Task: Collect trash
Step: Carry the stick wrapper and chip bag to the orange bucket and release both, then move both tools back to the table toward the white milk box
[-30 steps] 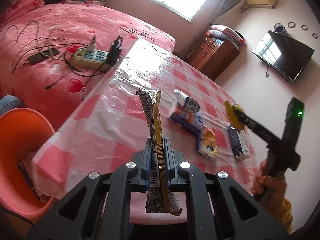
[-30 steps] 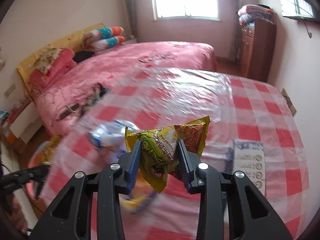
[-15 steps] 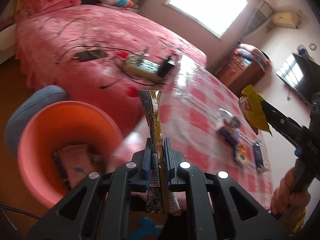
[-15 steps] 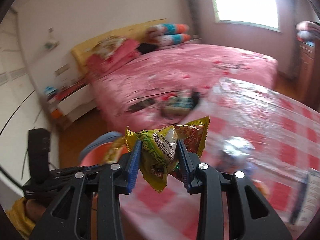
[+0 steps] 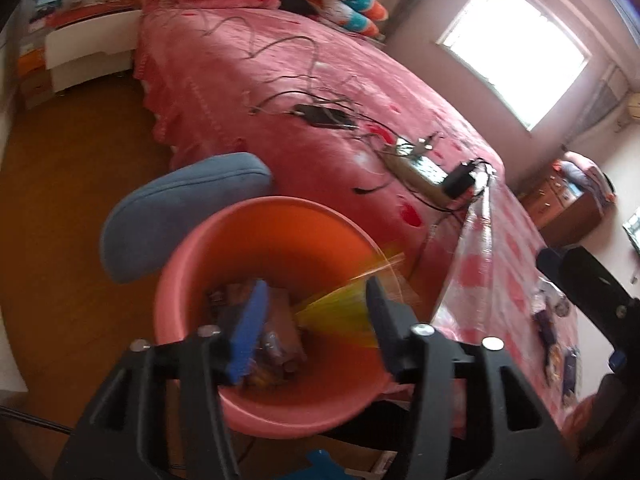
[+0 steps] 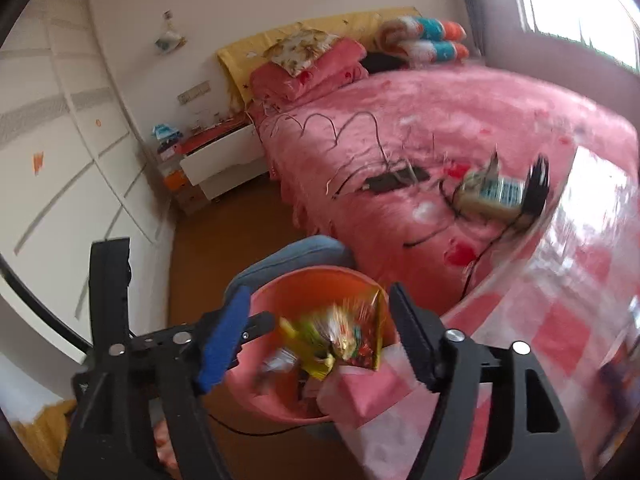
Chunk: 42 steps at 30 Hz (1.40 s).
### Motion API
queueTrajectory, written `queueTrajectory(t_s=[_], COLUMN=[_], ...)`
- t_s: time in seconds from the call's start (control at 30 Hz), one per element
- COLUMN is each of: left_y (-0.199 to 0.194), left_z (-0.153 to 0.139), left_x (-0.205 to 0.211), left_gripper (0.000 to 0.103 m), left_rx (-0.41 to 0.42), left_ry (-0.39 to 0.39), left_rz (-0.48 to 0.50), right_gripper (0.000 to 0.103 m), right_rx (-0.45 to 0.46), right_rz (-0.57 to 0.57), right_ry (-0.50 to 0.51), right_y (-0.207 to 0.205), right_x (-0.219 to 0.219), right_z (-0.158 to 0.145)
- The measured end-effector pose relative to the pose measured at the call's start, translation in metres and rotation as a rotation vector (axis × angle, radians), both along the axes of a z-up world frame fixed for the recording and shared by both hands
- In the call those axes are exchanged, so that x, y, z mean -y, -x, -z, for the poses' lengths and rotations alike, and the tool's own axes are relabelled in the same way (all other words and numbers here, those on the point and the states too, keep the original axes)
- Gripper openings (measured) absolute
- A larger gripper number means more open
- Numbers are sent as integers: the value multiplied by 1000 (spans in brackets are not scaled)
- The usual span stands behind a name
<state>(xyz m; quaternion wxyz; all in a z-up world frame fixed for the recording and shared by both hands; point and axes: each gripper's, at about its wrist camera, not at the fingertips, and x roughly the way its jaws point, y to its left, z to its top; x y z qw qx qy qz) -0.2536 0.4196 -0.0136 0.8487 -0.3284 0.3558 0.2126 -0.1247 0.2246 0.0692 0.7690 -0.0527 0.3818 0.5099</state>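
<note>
An orange bin [image 5: 280, 232] stands on the floor beside the table; it also shows in the right wrist view [image 6: 316, 280]. My left gripper [image 5: 312, 320] is open above it. A blurred yellow wrapper [image 5: 340, 312] falls between its fingers into the bin, onto other wrappers [image 5: 276, 340]. My right gripper [image 6: 320, 328] is open too, above the same bin, and a blurred yellow-red snack bag [image 6: 340, 336] drops from it. More trash [image 5: 556, 332] lies on the checked table [image 5: 508, 256].
A blue stool [image 5: 180, 204] stands behind the bin. The pink bed [image 5: 300, 80] carries a power strip [image 5: 420, 172] and cables. A white nightstand [image 6: 216, 156] stands at the wall. The other gripper [image 5: 592, 296] is at the right.
Both grippers swung from the table to above the orange bin and opened. The long wrapper and the yellow snack bag have left the jaws and are falling in.
</note>
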Motion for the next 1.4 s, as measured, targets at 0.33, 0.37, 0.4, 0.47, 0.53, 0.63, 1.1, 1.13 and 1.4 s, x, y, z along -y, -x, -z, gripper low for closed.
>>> queueTrajectory(t_s=[0.33,0.37,0.4,0.47,0.53,0.63,1.1,1.13,1.4], left_y=[-9,-11,-13,-16,-20,-28,-57,-58,-73], left_z=[-4,-6,-8,-11,-14,-19,-32,-33,-36], left_x=[11,14,19,25,34,49,106,109,139], left_gripper=[71,71,71,72,73,74,79,80,81], left_rx=[-10,-9,-9,-3,2,4,-7,-8,-29], left_ry=[-25,-30,-35,-39,-47,-68,-98,-101,-125], left_rz=[13,22,32,52,75,117,256,261,321], right_gripper=[92,92,92,92,92,92,92,92,92], right_rx=[138,150,154,149,146,153,216,218,210], right_rz=[182,196,211,233,250,281,400,407,479], right_ry=[-15,-5,3,15,26,42,64,63,55], right_y=[-5,-4,-5,-7,-10,-10,-23,-23,-38], right_x=[68,73,77,85,92,105,160,163,196], right_z=[-17,-16,-15,-11,-7,-1,7,6,11])
